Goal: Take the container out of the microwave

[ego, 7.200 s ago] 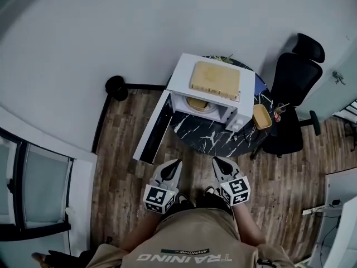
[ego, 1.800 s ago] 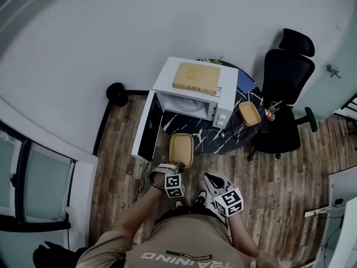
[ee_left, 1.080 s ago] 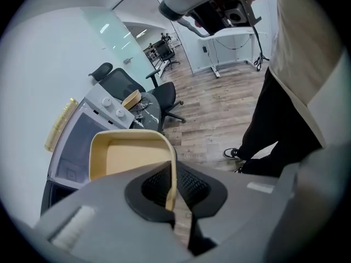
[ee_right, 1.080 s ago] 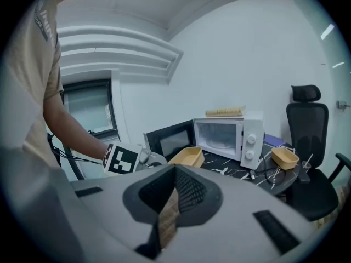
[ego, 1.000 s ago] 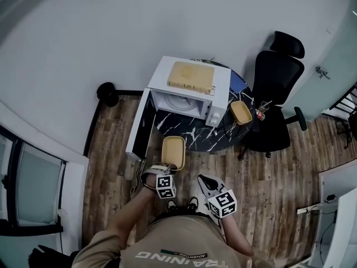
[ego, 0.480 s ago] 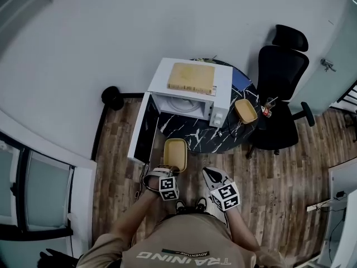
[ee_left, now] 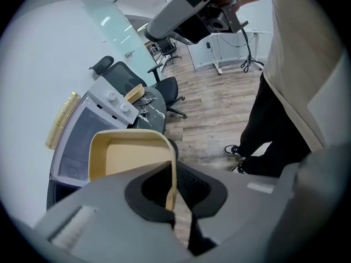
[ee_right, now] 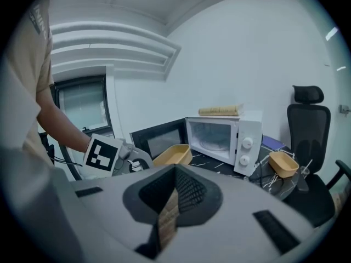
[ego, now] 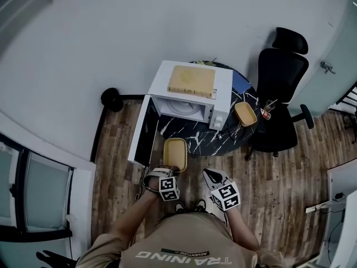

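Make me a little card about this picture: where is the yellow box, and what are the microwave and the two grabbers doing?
container: outside the microwave, held up by its rim
microwave: on the table, door open
left gripper: shut on the container
right gripper: shut, holding nothing
second container: on the table, beside the microwave

Office corner: beyond the fingers (ee_right: 189,193) of the right gripper (ee_right: 175,169) stands a white microwave (ee_right: 225,141) on a marble table (ee_right: 217,166), a black swivel chair (ee_right: 307,127) beside.
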`<move>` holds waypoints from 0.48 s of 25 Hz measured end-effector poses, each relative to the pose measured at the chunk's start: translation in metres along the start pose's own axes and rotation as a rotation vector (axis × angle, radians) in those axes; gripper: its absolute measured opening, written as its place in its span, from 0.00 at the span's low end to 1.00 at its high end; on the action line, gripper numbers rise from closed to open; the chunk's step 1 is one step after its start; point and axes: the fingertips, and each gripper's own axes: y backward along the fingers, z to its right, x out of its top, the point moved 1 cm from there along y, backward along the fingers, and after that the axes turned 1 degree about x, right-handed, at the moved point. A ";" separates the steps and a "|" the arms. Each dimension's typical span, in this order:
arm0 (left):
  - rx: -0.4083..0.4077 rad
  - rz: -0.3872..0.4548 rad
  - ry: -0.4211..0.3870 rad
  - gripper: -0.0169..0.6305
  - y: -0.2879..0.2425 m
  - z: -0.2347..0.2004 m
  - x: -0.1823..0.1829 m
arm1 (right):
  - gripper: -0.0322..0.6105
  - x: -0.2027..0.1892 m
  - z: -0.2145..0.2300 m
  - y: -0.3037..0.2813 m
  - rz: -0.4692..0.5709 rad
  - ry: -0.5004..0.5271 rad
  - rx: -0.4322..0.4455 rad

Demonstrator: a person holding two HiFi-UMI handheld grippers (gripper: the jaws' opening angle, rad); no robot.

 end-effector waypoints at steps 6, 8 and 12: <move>0.000 -0.005 0.006 0.06 -0.002 -0.002 -0.001 | 0.06 -0.002 0.002 0.001 -0.014 0.015 -0.005; 0.011 -0.006 0.004 0.06 -0.001 -0.006 0.000 | 0.06 -0.002 0.001 0.001 -0.015 0.016 0.002; 0.023 -0.008 0.006 0.06 0.000 -0.009 -0.002 | 0.06 -0.001 0.000 0.002 -0.010 0.016 0.006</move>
